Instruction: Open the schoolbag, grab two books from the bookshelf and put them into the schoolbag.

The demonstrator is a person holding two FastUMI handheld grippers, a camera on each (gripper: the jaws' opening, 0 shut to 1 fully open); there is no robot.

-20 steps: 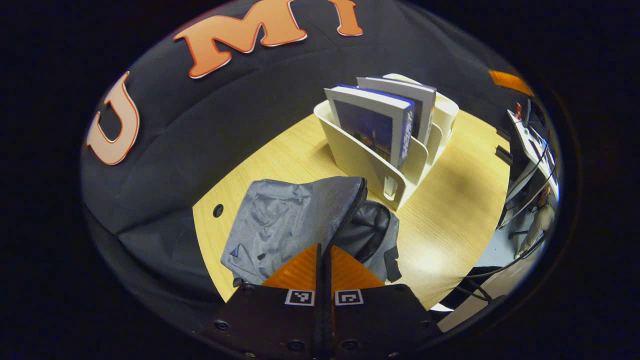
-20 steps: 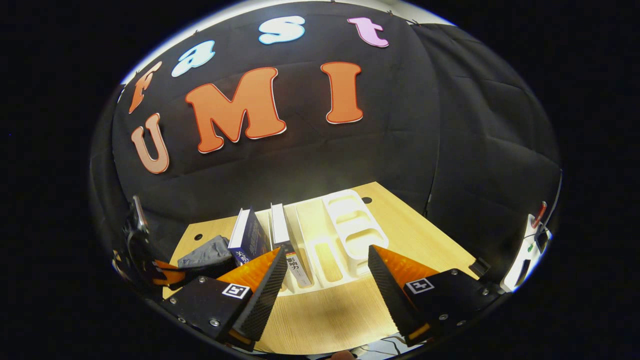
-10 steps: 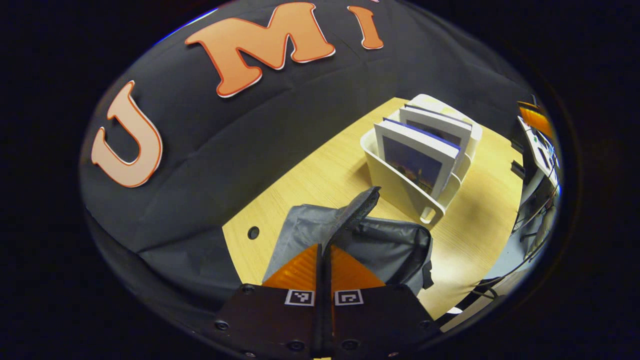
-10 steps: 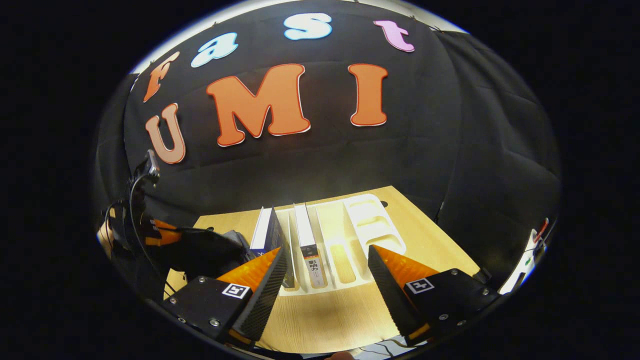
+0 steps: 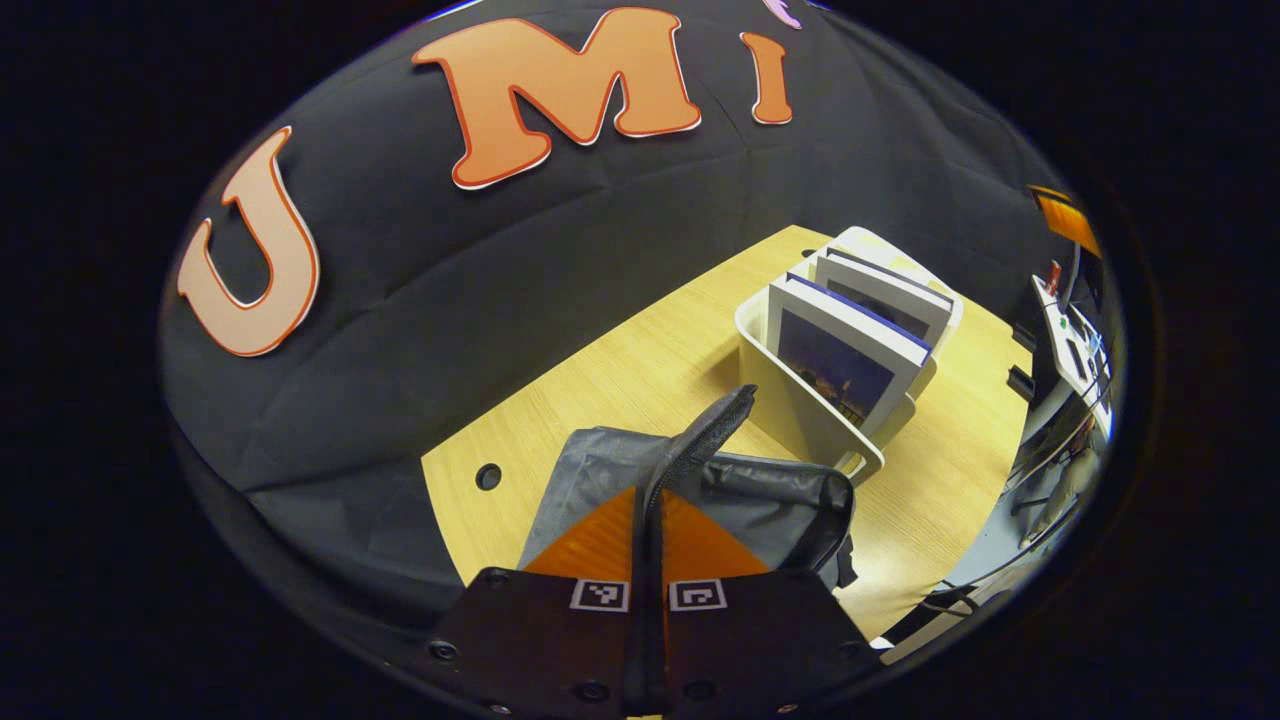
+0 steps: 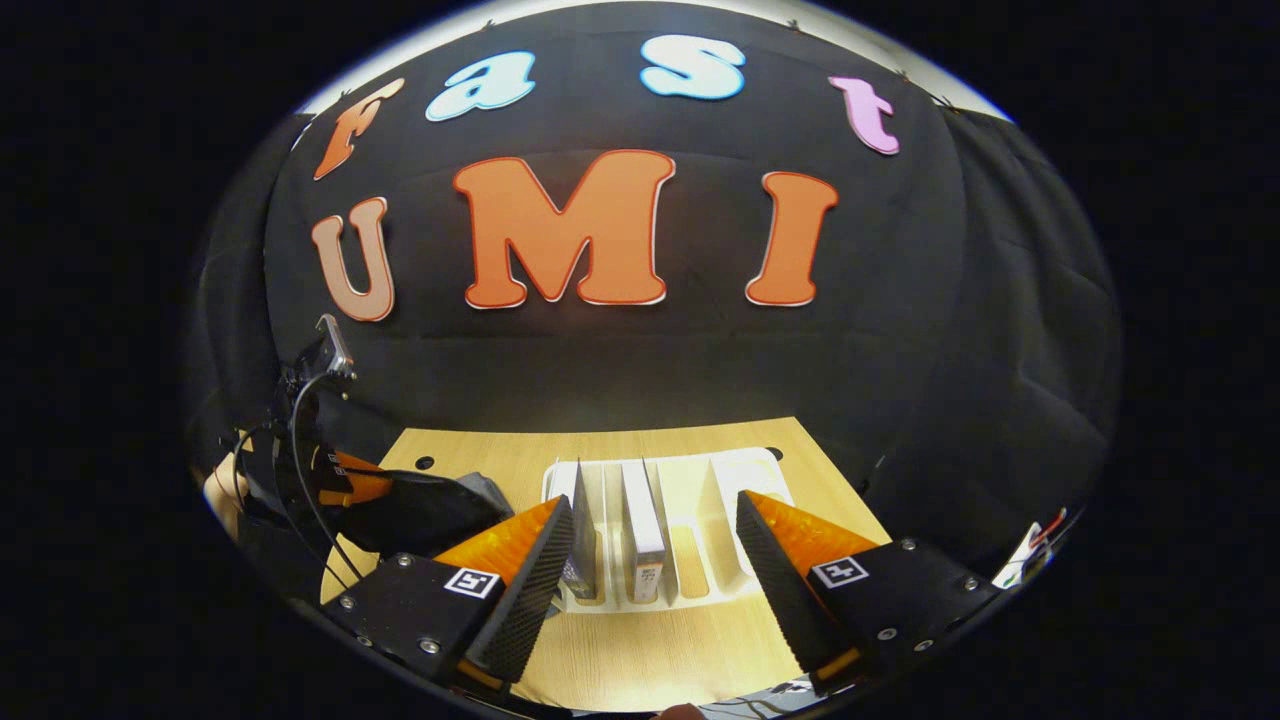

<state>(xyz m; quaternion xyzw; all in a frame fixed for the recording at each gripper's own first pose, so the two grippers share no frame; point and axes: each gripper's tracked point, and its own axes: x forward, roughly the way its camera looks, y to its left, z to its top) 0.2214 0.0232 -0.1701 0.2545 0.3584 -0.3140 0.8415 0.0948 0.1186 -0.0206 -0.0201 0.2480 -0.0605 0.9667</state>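
Left gripper (image 5: 647, 495) fingers pressed together on the zippered edge of the grey fabric schoolbag (image 5: 600, 470), flap lifted up ahead of the fingertips, dark inside showing to the right of them. White plastic slotted bookshelf (image 5: 800, 410) stands beyond the bag, ahead and right of the left fingers, two upright books in it: dark-blue-cover book (image 5: 840, 360) nearest, second white-edged book (image 5: 880, 300) just behind.

Right gripper (image 6: 650, 540) fingers wide apart, nothing between them, hovering above the light wood table (image 6: 650, 650). Rack sits straight ahead of the right fingers; both books stand on edge, long axis running away from the fingertips, second book (image 6: 642, 530) roughly centred in the gap, the blue one (image 6: 578, 540) just beside the left-hand finger. Right gripper clearly nearer the books; judged next: descend and close across a spine while left holds the bag open
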